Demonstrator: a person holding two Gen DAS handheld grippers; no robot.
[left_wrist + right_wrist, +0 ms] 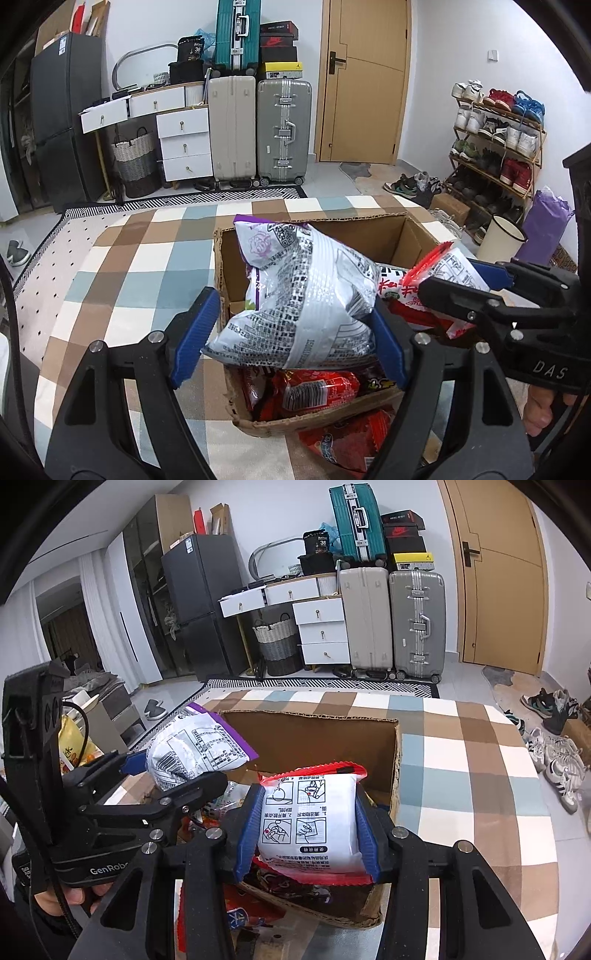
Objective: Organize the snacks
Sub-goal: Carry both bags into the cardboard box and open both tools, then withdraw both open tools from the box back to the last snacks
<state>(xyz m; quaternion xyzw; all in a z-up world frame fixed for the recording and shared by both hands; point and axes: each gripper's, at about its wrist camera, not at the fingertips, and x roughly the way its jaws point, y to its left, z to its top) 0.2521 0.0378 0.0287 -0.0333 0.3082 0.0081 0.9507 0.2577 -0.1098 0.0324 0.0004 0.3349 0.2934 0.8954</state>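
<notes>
item: snack sorting, two packets in hand over a cardboard box [402, 236] on a checked tablecloth [122, 273]

left gripper [291, 332]: jaws fairly wide, blue pads pressed to both sides of a puffy white-and-purple snack bag [299, 291]; the bag is lifted, tilted, hanging above the near left part of the box. in the right wrist view the same bag [195, 749] sits at the box's left wall

right gripper [308, 834]: jaws closed to a middling width on a white packet with red edges [314, 823], printed instructions facing the camera, held over the near end of the box; seen from the left wrist view it [443, 273] is just right of the purple bag, close but whether touching cannot be told

box contents: red packets [317, 391] in the near end, far end looks bare; more red packets [343, 443] lie outside on the cloth by the near wall

handling notes, as judgement: both bags are air-filled and slippery, so keep squeeze steady, not harder, to avoid bursting or crushing. move one hand at a time so the grippers do not collide over the box. lower each bag flat into the free far end, let go only once it rests on something
</notes>
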